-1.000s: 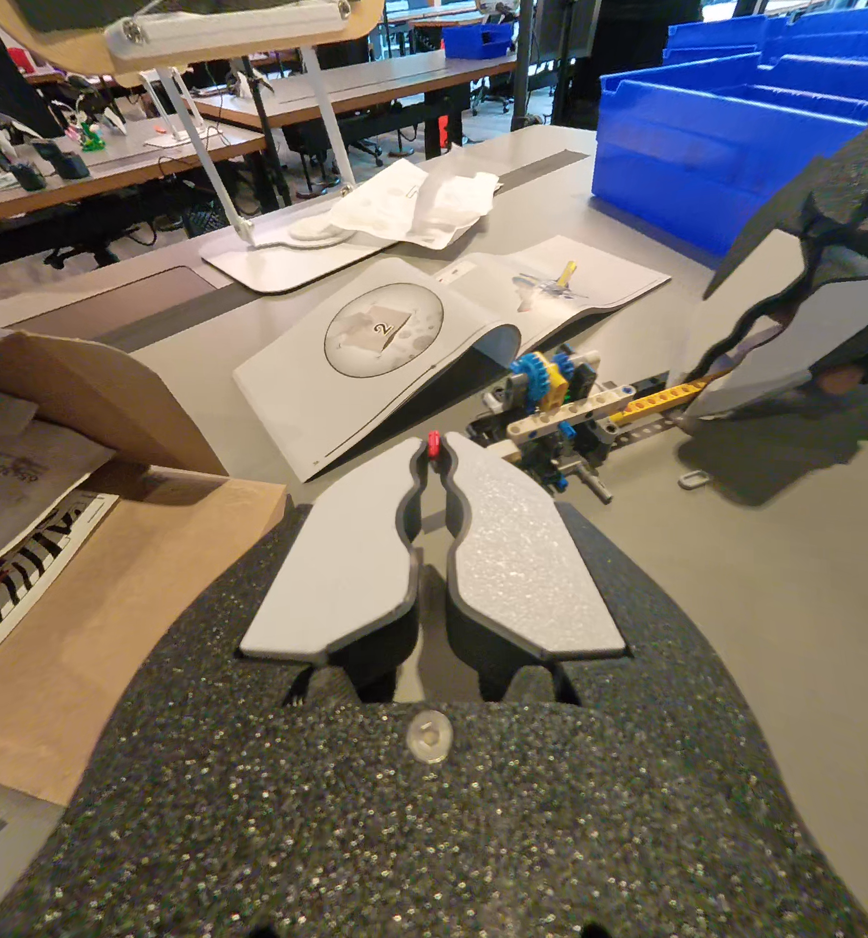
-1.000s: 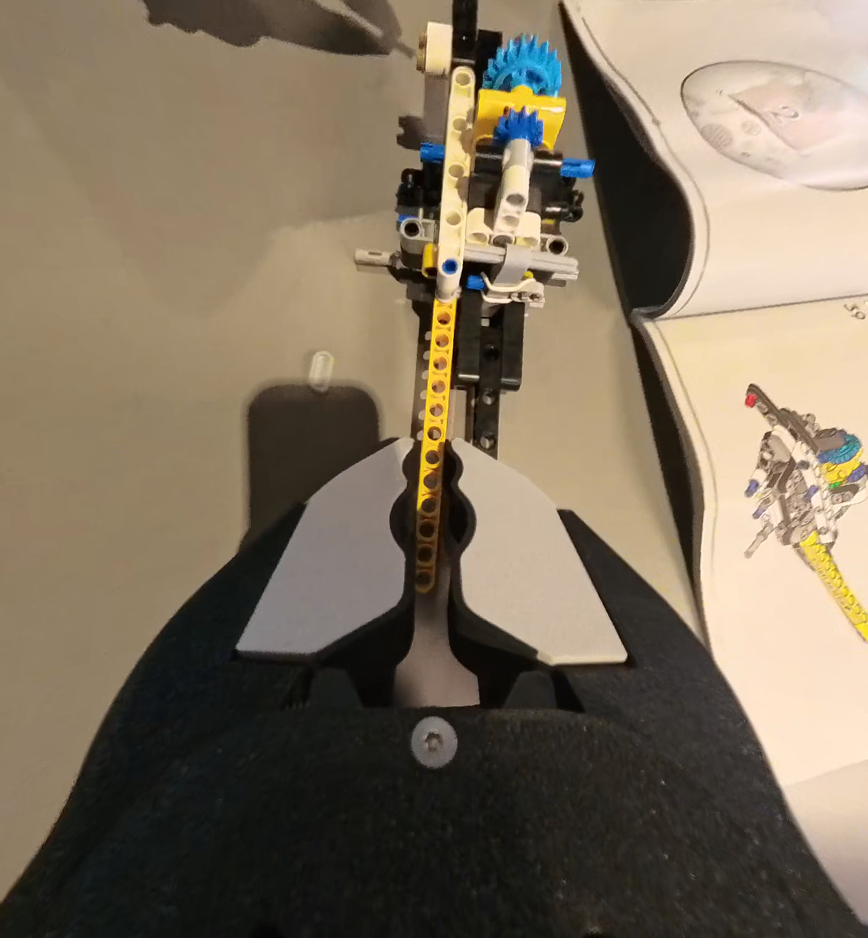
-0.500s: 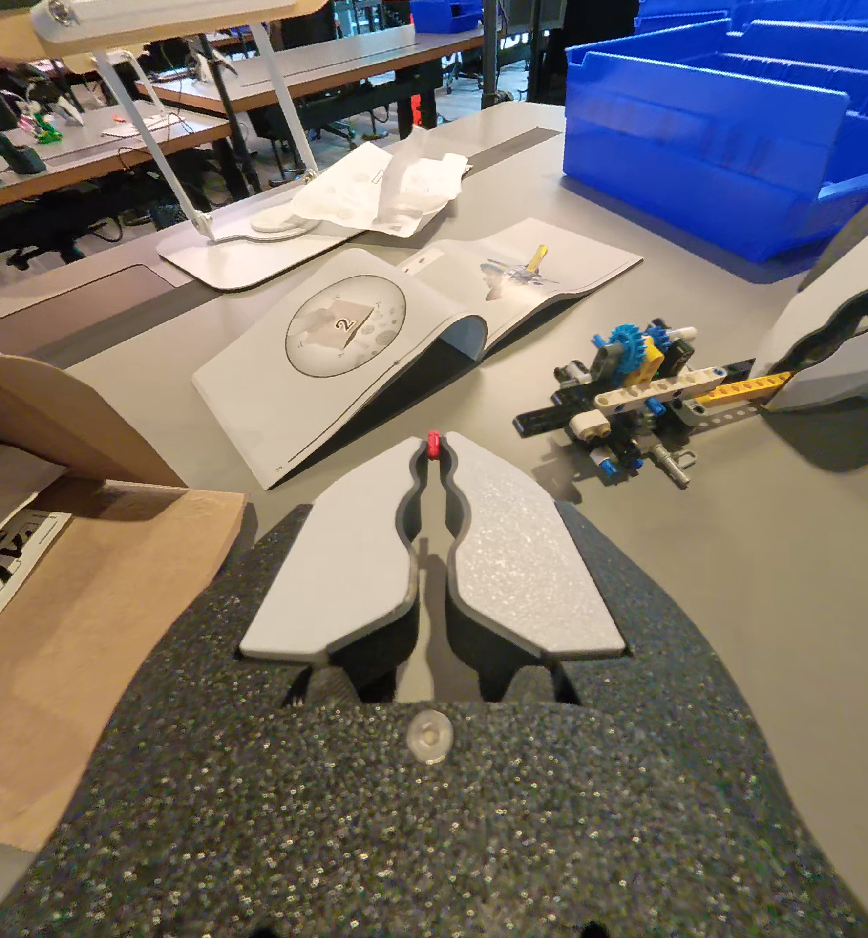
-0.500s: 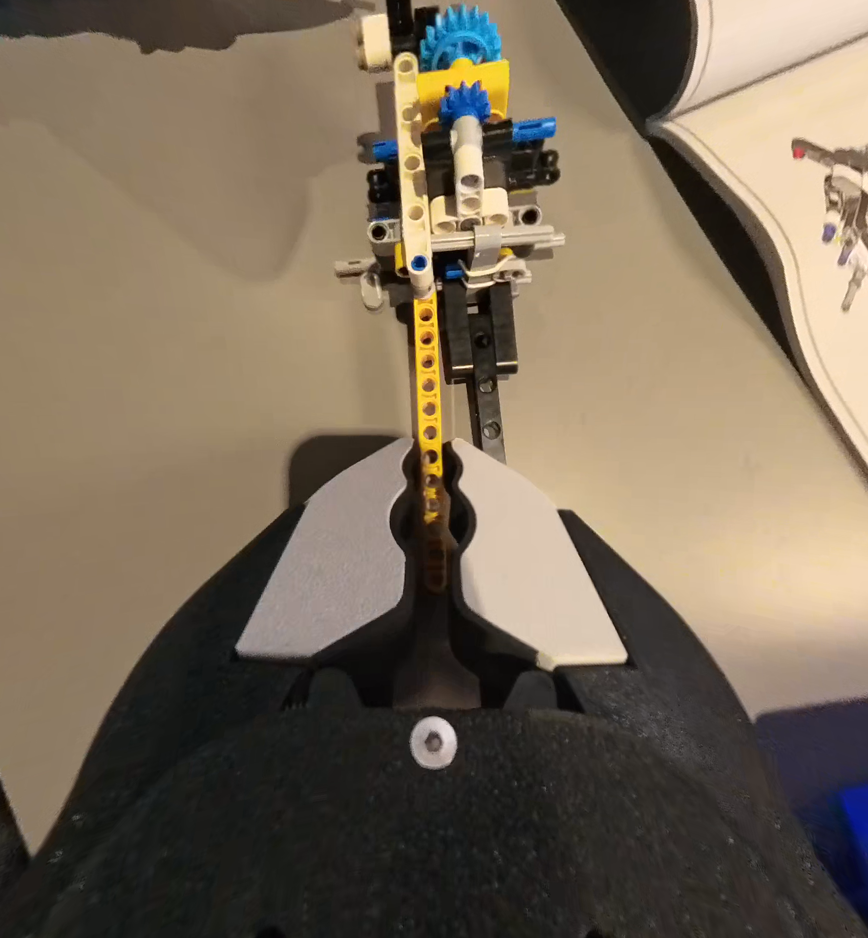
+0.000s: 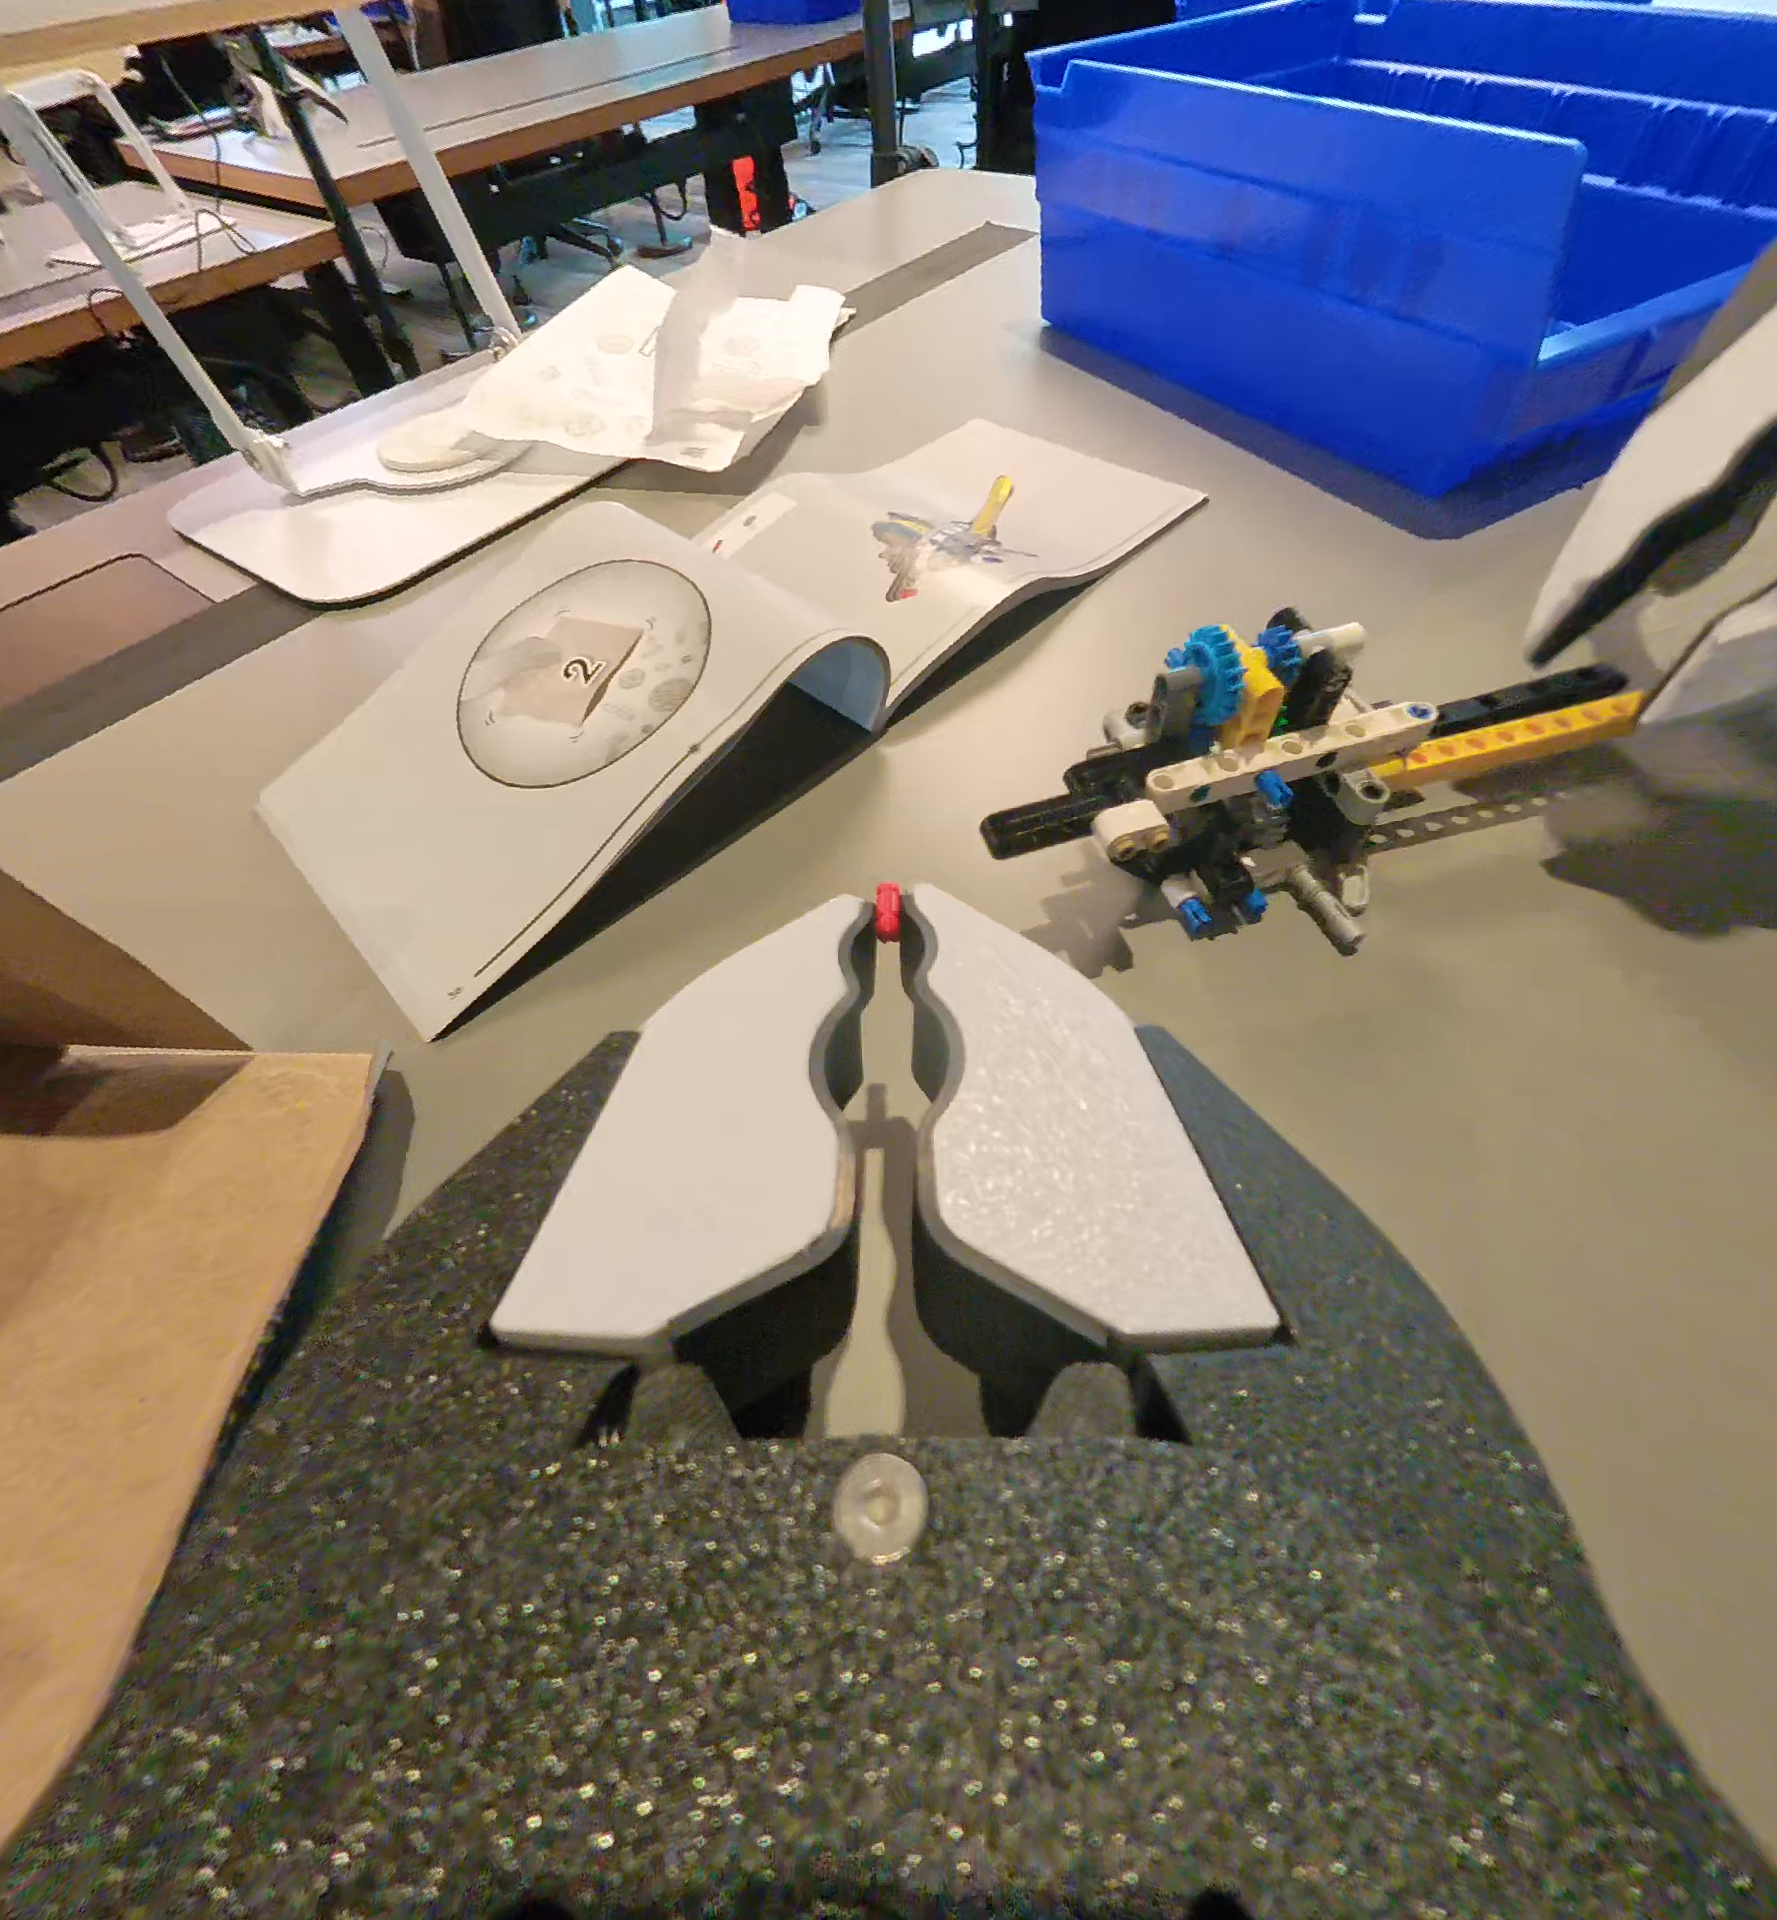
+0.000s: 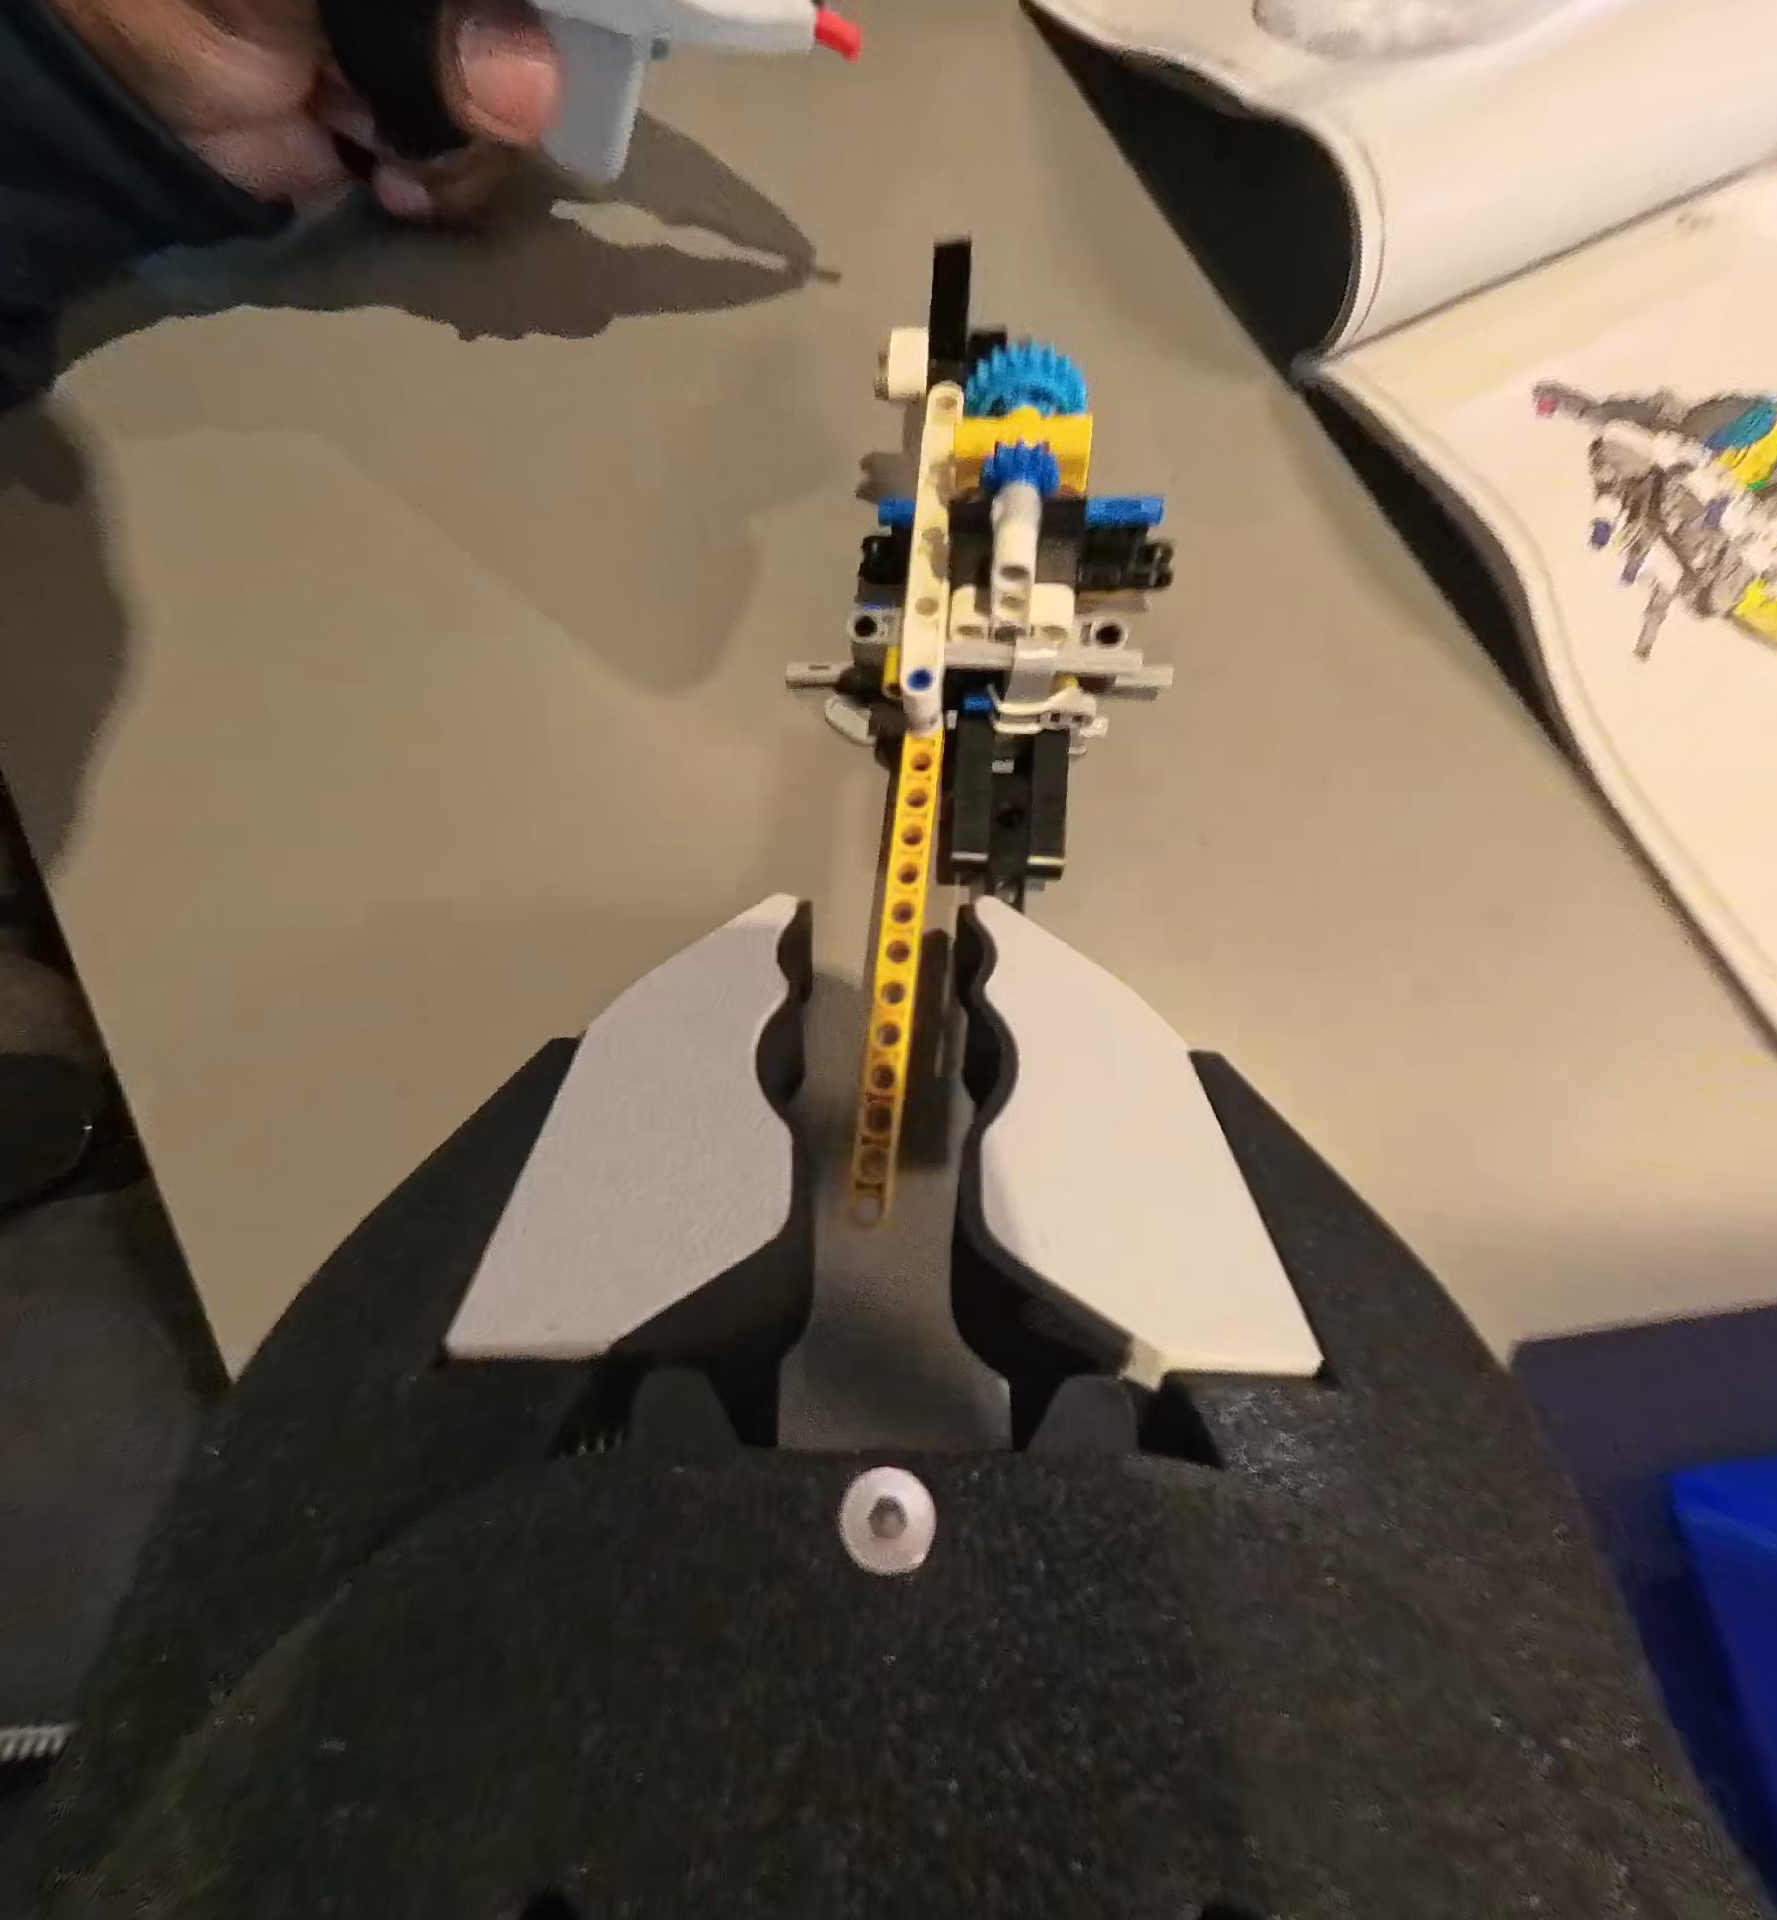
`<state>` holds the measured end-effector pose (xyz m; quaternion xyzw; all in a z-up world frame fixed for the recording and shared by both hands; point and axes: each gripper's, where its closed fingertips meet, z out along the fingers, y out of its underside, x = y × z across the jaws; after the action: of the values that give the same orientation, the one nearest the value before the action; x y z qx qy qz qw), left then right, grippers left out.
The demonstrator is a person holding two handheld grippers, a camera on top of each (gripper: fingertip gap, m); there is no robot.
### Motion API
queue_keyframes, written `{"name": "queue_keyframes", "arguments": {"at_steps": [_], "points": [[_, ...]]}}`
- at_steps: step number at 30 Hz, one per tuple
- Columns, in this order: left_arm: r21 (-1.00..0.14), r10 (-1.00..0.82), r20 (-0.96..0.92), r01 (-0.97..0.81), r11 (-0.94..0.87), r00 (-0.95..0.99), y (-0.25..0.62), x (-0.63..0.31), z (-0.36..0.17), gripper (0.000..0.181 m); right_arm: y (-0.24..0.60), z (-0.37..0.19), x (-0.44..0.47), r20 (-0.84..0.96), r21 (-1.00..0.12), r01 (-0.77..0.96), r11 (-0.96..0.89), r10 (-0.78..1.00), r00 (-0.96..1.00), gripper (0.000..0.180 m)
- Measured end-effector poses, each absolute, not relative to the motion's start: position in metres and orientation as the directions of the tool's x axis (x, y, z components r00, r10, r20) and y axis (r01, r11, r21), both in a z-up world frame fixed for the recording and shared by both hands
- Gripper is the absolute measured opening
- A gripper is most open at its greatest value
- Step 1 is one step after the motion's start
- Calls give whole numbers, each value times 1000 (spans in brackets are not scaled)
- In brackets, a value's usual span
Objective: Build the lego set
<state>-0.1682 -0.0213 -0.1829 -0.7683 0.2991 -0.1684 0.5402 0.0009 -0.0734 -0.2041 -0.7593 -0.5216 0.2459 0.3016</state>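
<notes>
The left gripper [image 5: 889, 906] is pinching a small red piece [image 5: 887, 911] between its nearly closed fingertips, hovering above the grey table [image 5: 1383, 1195] just in front of the open instruction booklet [image 5: 593, 727]. The lego model [image 5: 1248, 758], a cluster of black, white and blue parts topped by a blue gear and a yellow block, is lying on the table to the right of the booklet. Its long yellow beam [image 5: 1518, 736] is pointing toward the right gripper [image 6: 889, 914], whose pale fingers [image 5: 1694, 540] are showing at the right edge of the left wrist view.

In the right wrist view, that gripper's jaws are standing apart, with the yellow beam [image 6: 894, 997] running down the gap between them and touching neither finger clearly; the picture is slightly blurred. The model [image 6: 998, 561] is sitting straight ahead of the fingers, with the booklet [image 6: 1486, 208] lying to its right. A hand [image 6: 344, 104] is holding the left gripper [image 6: 759, 21] at the top left of this view, the red piece [image 6: 839, 36] showing at its tip.

A blue bin [image 5: 1383, 260] is standing behind the model, a brown cardboard box [image 5: 84, 1299] is lying to the left, and a white lamp base [image 5: 323, 530] and crumpled paper bags [image 5: 676, 364] are resting beyond the booklet
</notes>
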Motion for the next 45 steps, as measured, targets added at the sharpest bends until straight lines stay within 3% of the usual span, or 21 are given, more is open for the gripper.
{"name": "queue_keyframes", "arguments": {"at_steps": [6,13,17,19,28,34,45], "points": [[-926,-657,-60,-287,-244,752,-23,-165,-185,4,-45,-183,-26,61,-702,699,-135,967,248,34],[-926,-661,-59,-289,-244,748,-24,-164,-185,4,-34,-203,-57,-15,-630,760,-159,981,193,63],[-923,-666,-48,-288,-256,745,-24,-164,-186,4,-28,-215,-54,4,-600,781,-171,976,217,67],[-920,-668,-51,-295,-258,743,-25,-163,-187,4,-31,-217,-57,-28,-603,776,-186,977,212,58],[-920,-669,-53,-297,-256,741,-25,-163,-187,4,-18,-210,-39,-87,-660,691,-295,943,321,44],[-917,-677,-66,-312,-249,733,-26,-159,-188,4,-24,-211,-13,-182,-670,620,-408,900,396,43],[-930,-758,-17,-289,-227,652,-41,-110,-183,4,-50,-192,16,-140,-705,581,-406,883,448,47]]}}
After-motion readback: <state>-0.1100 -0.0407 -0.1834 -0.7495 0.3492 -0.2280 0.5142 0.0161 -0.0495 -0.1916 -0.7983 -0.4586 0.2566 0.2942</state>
